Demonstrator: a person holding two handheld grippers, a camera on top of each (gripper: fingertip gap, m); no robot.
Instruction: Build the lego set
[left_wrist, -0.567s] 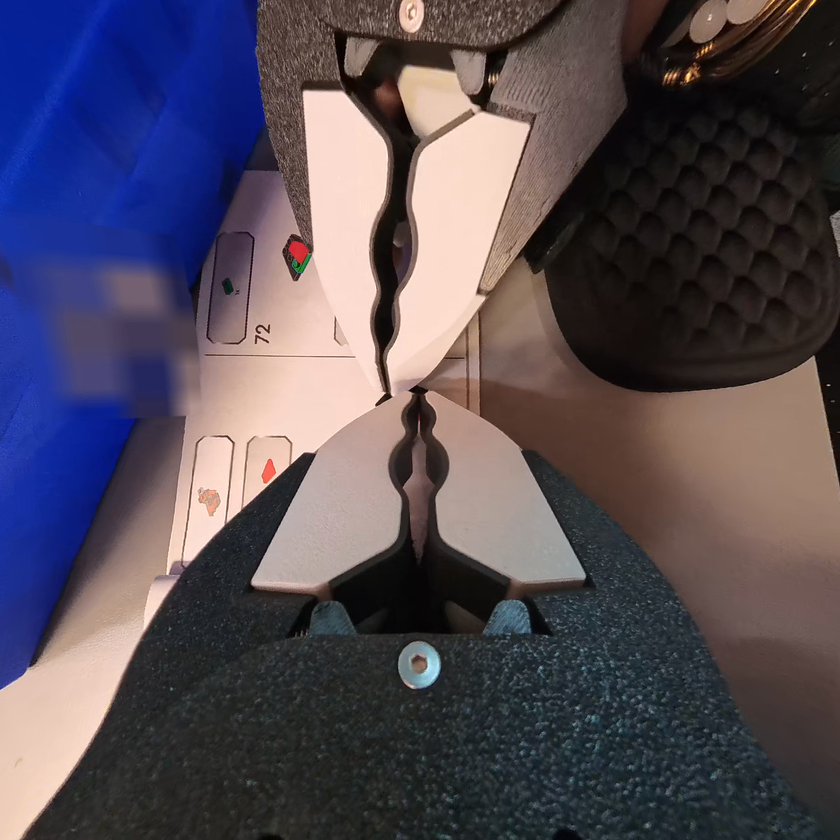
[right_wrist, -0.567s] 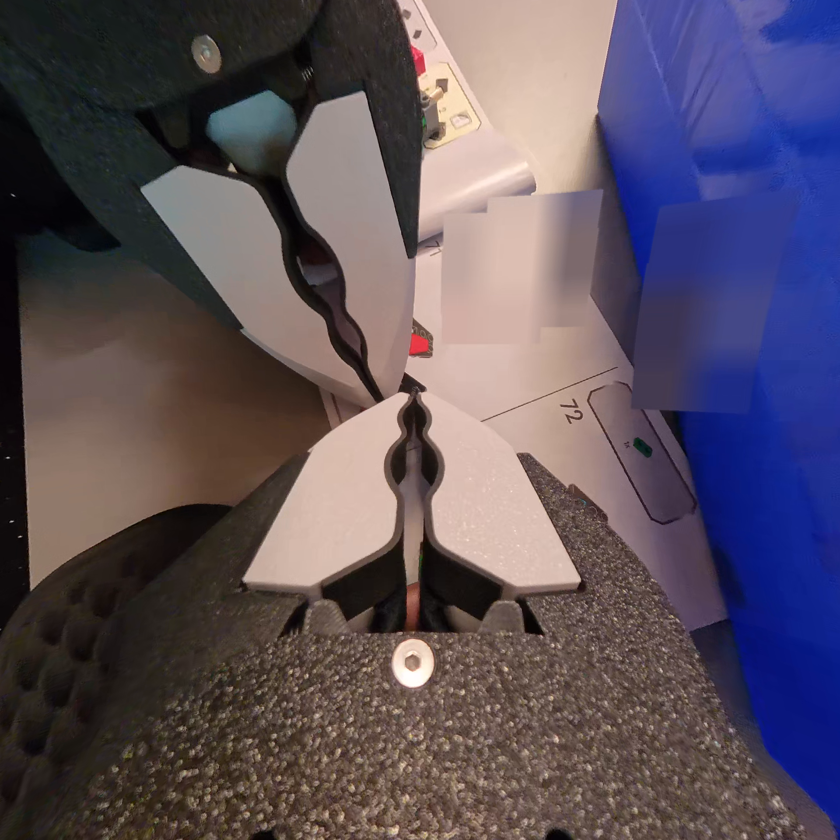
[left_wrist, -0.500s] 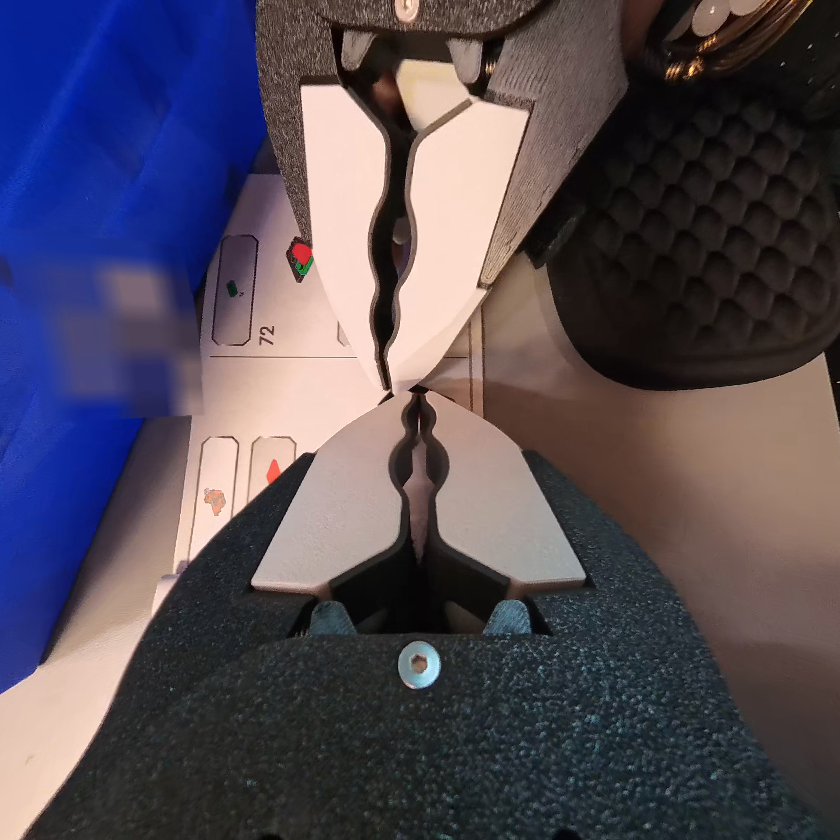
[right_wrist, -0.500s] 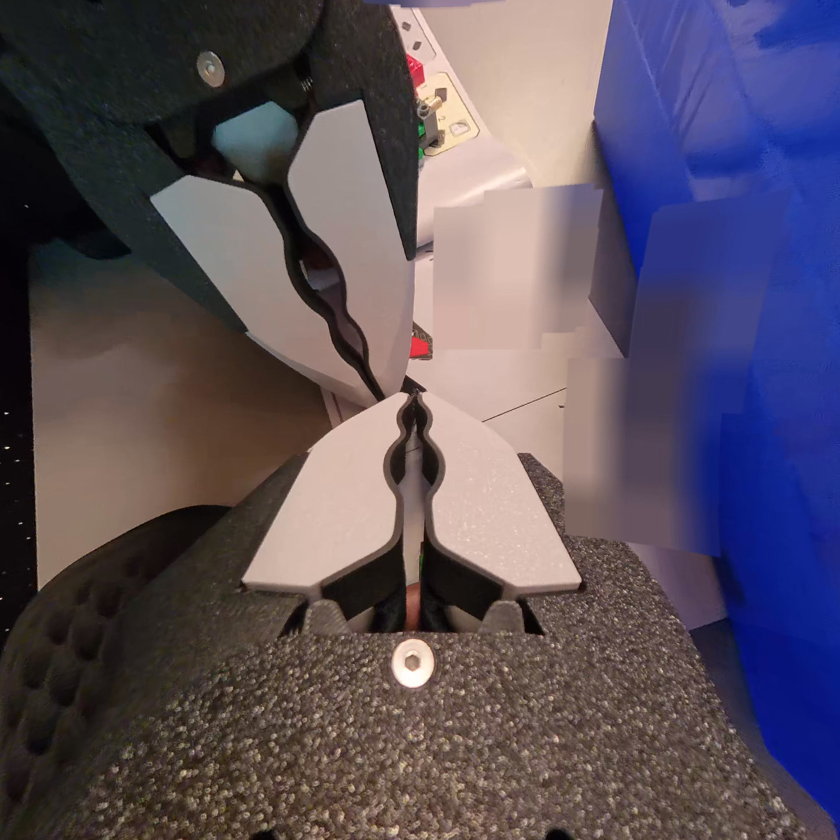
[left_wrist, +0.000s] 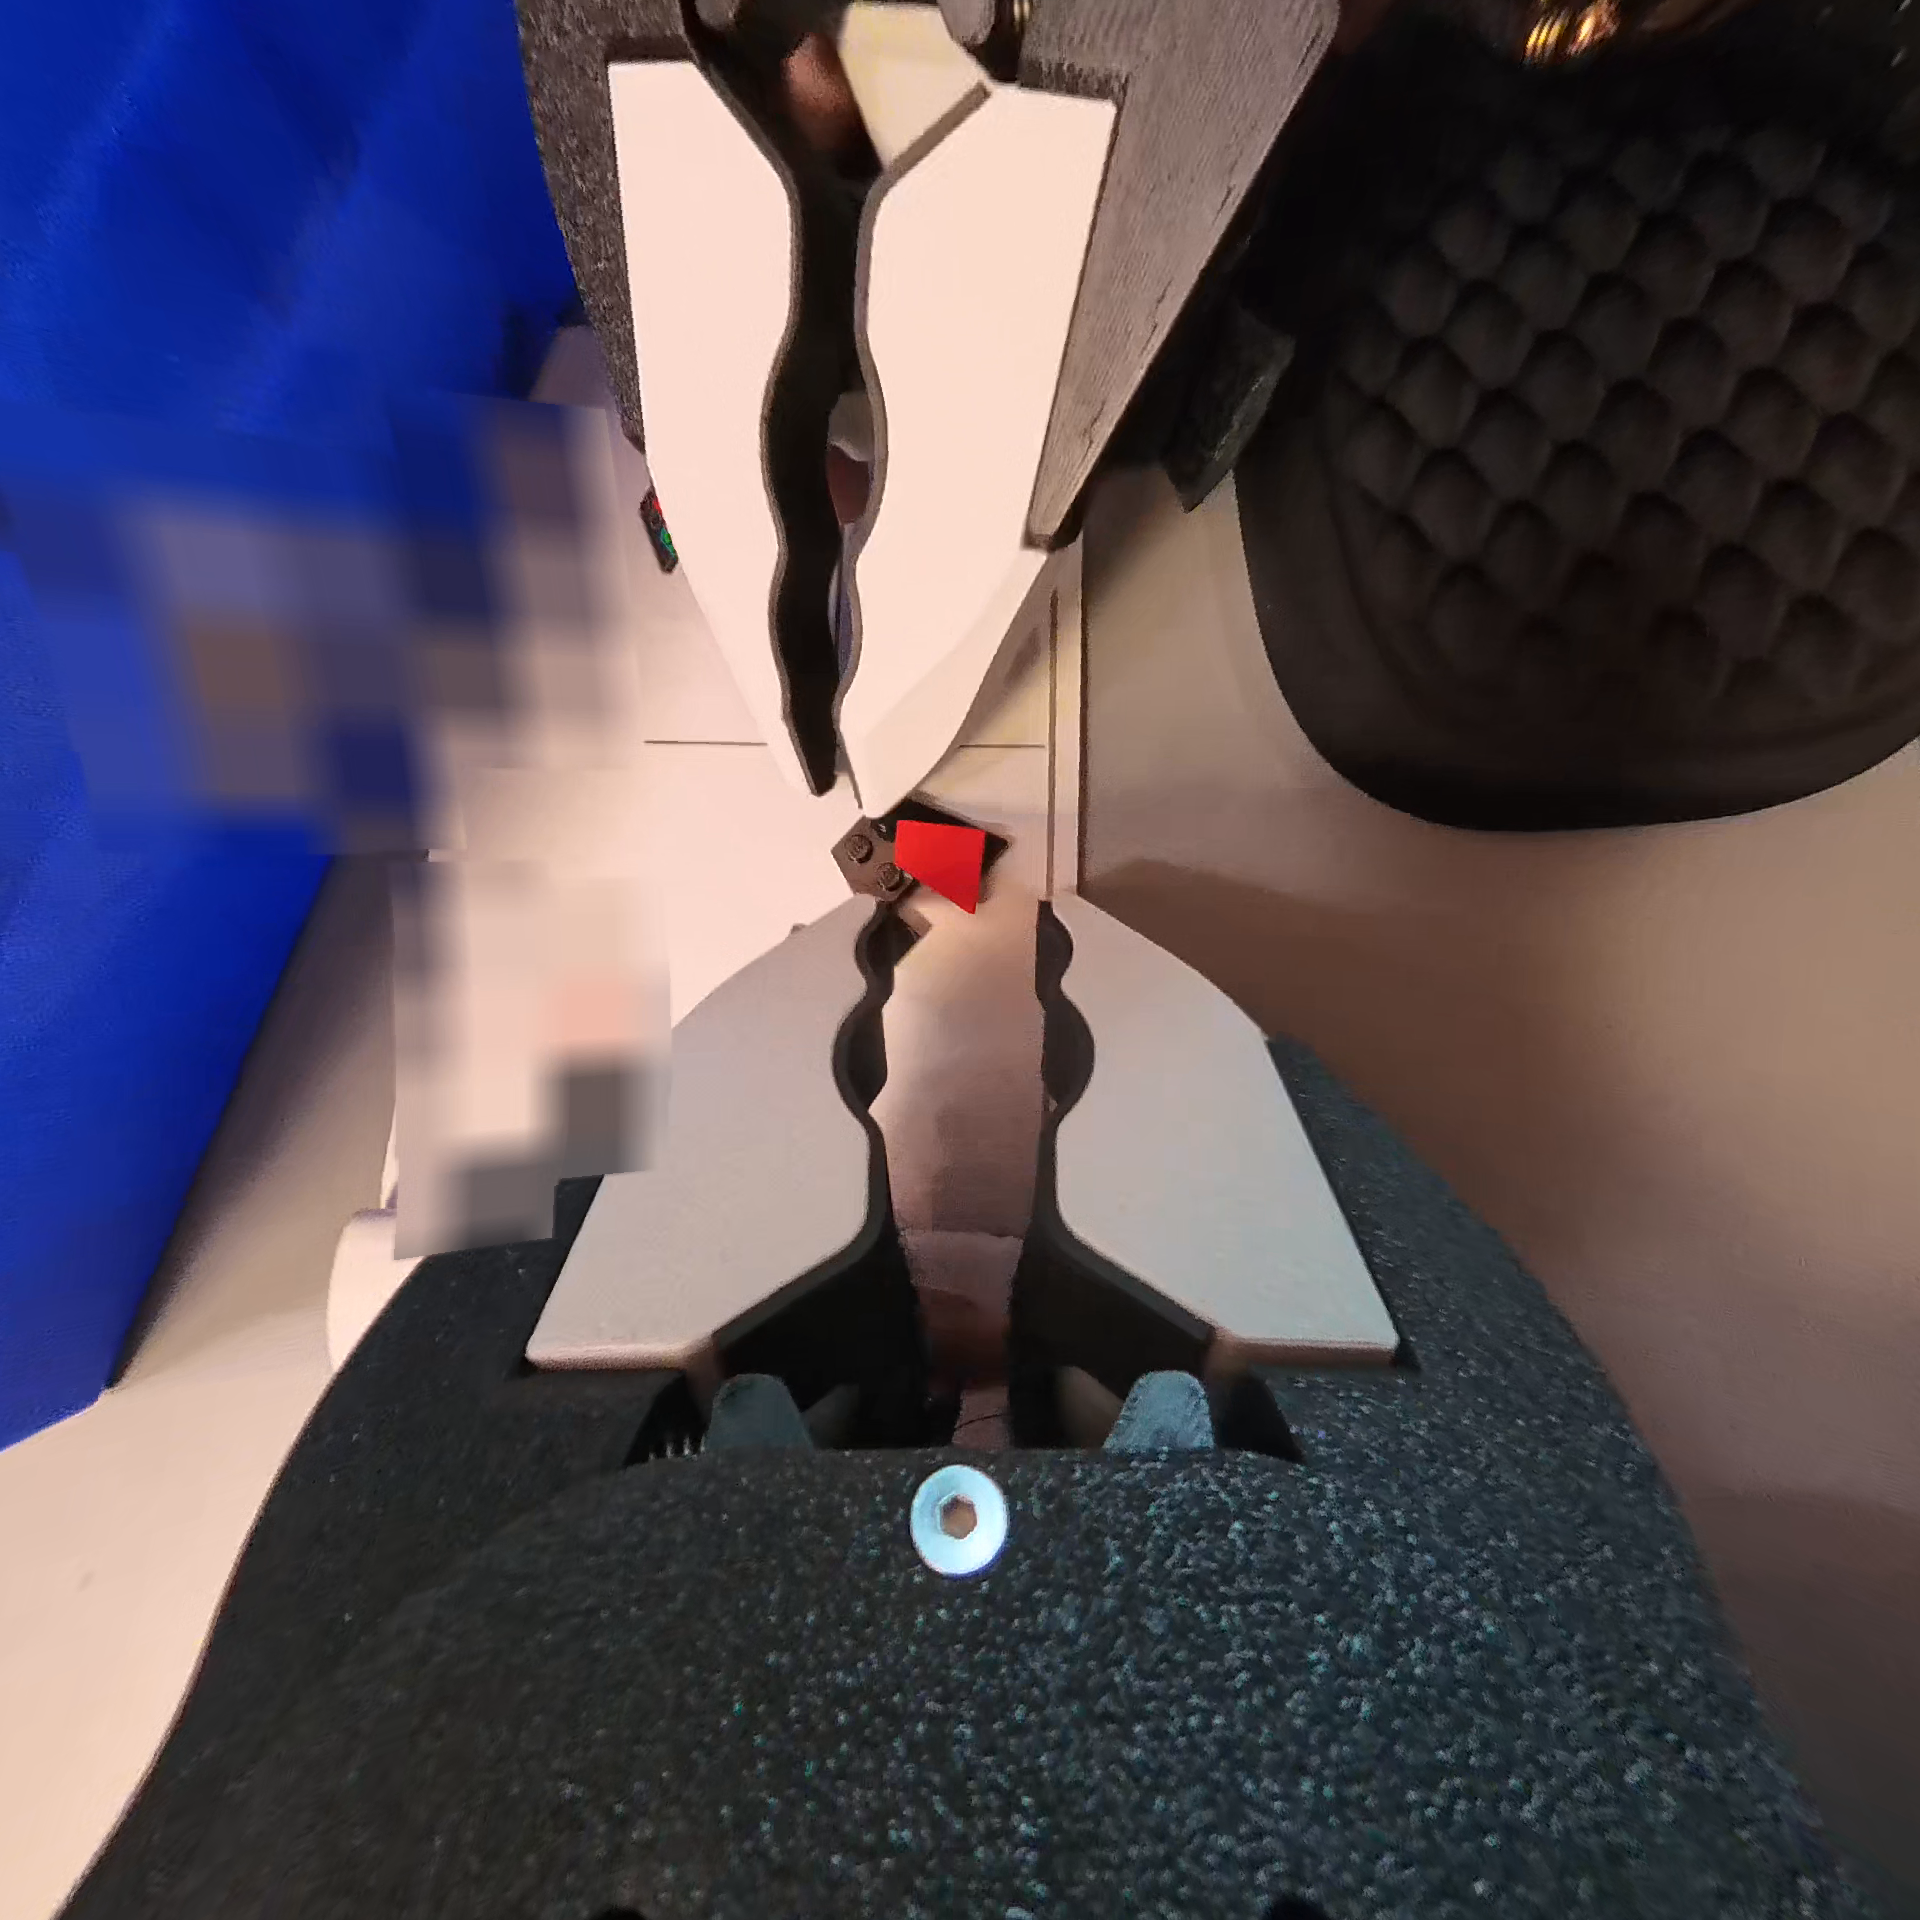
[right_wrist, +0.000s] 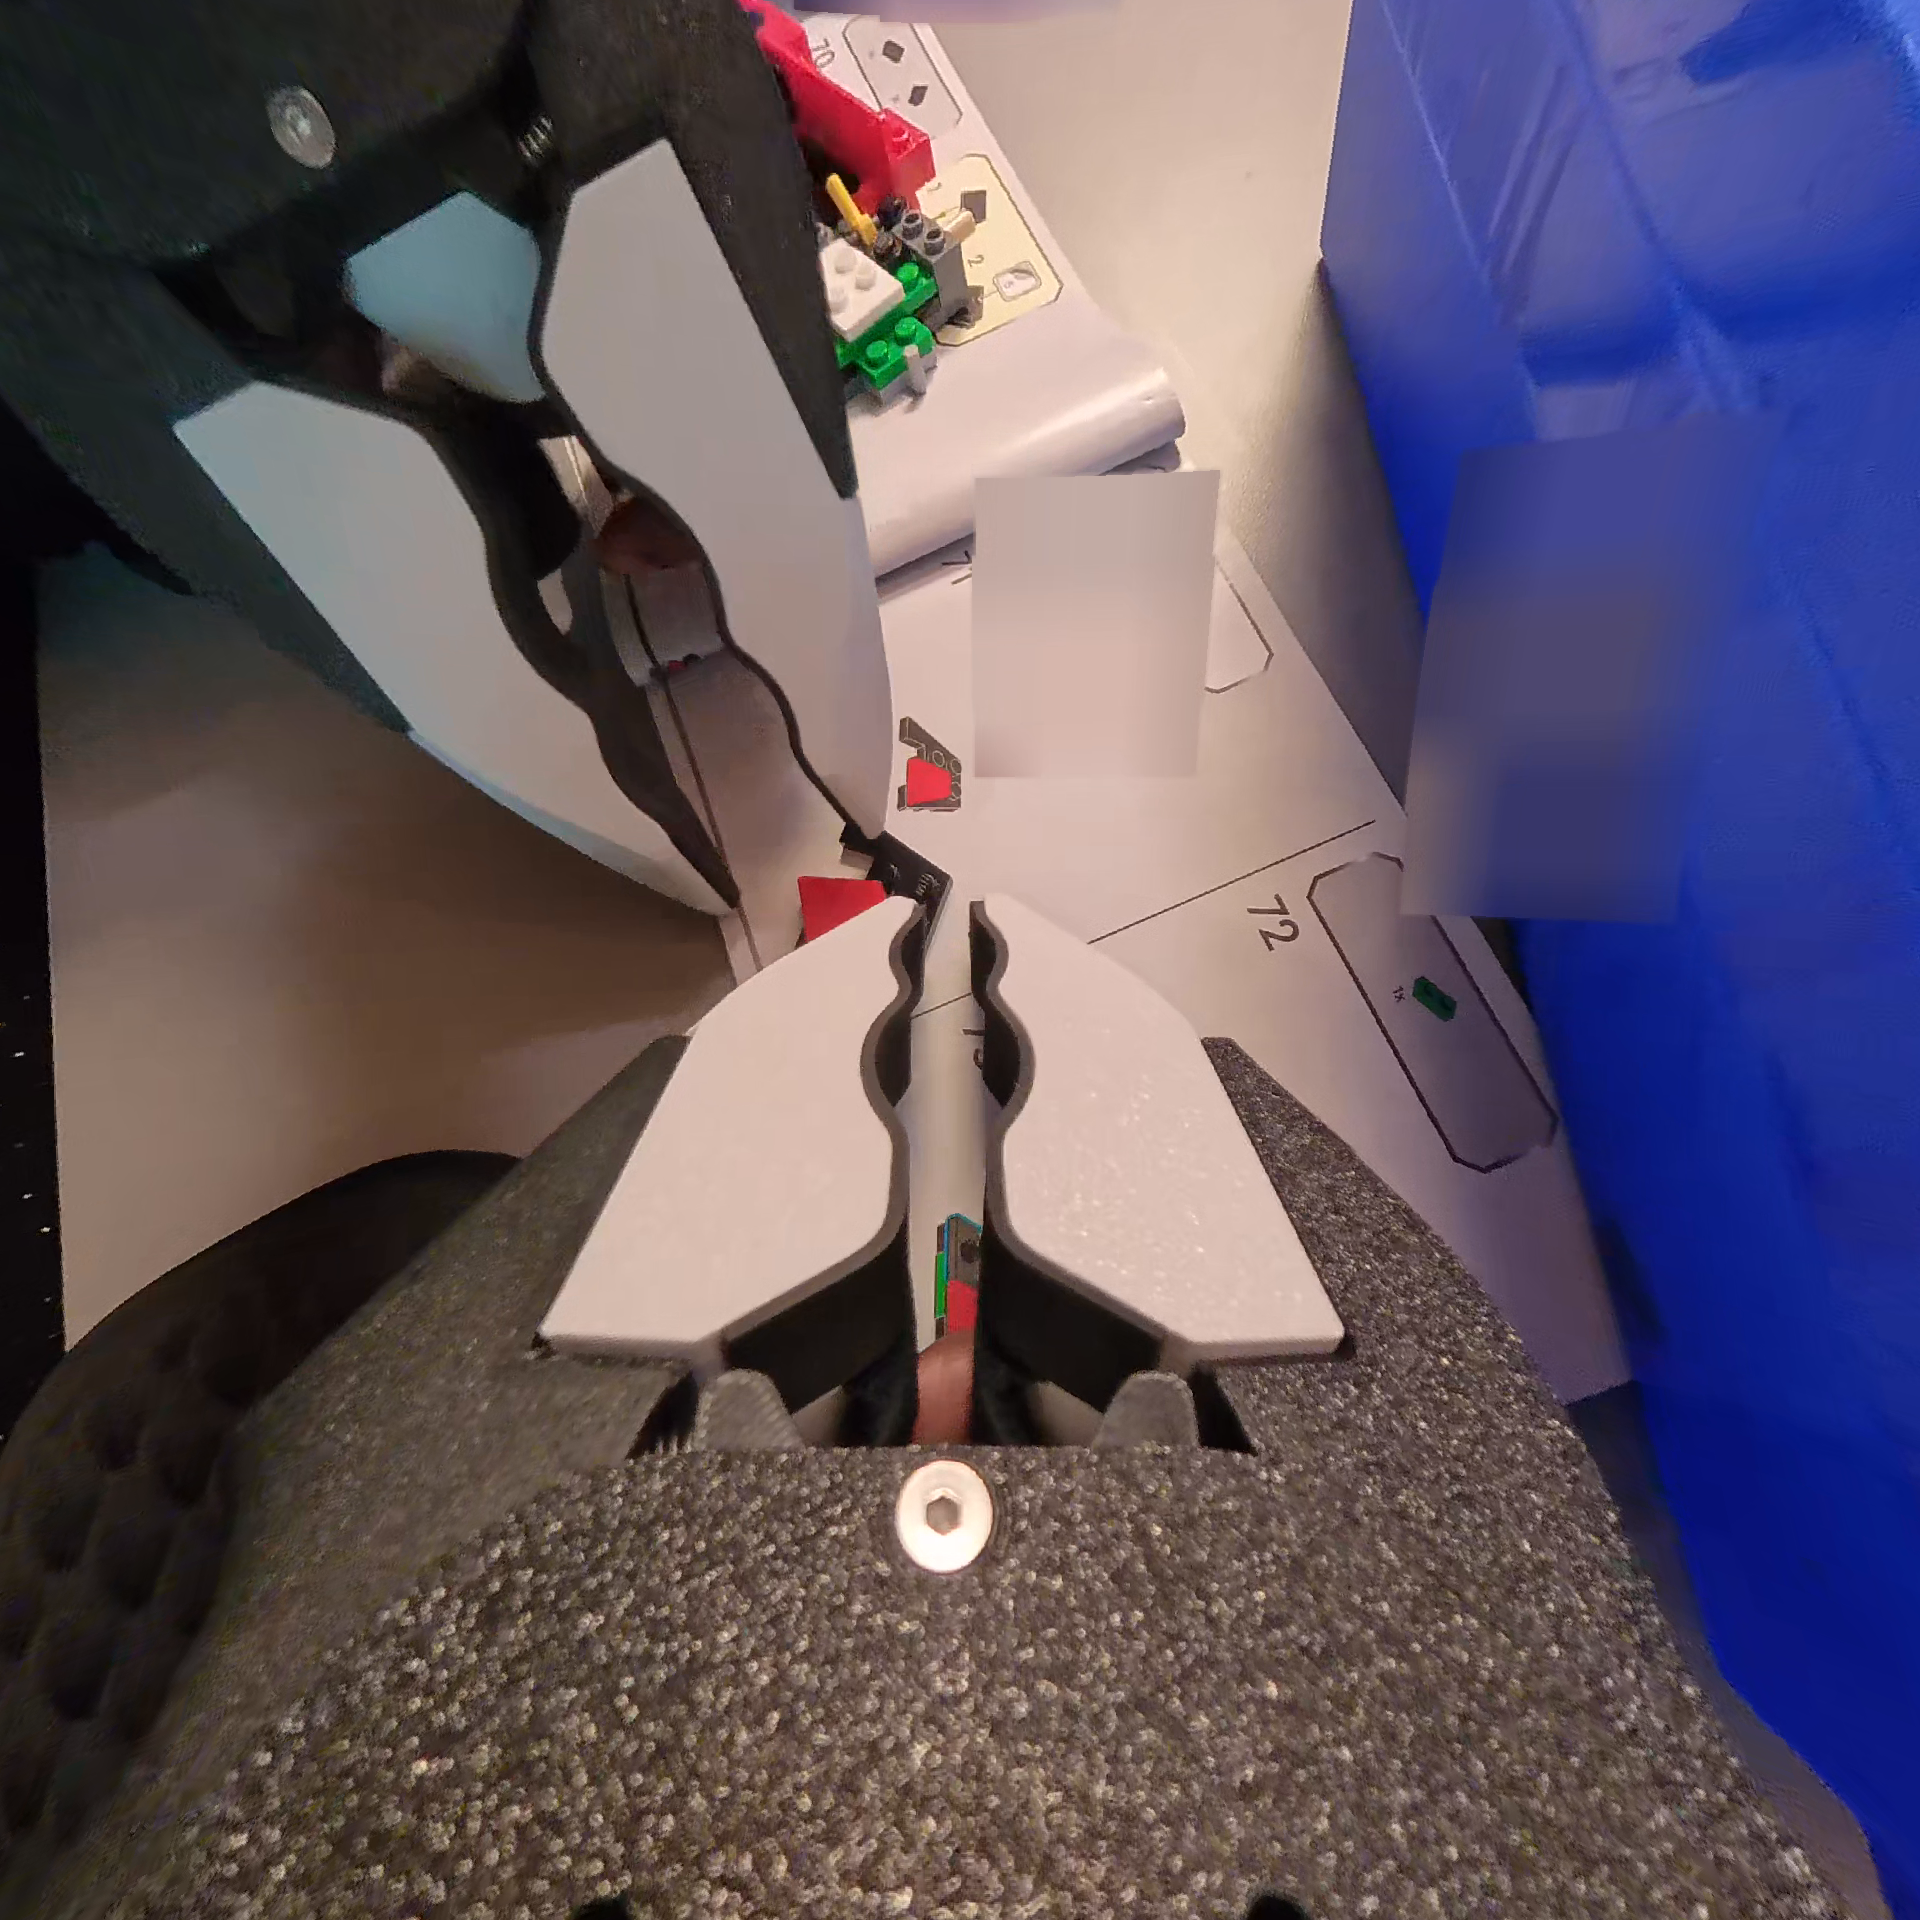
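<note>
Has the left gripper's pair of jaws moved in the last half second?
Yes. The left gripper has opened: its jaws now stand apart, baring the beige table and the small black-and-red lego piece on the instruction sheet.

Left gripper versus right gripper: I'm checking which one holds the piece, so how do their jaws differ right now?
The left gripper stands wide open, with the surface below showing between its fingers; the right gripper is parted only by a narrow slit. The black-and-red piece sits by the left gripper's left fingertip, but outside the right gripper's slit. Shared: they meet tip to tip over the instruction sheet, and neither visibly clamps the piece.
</note>
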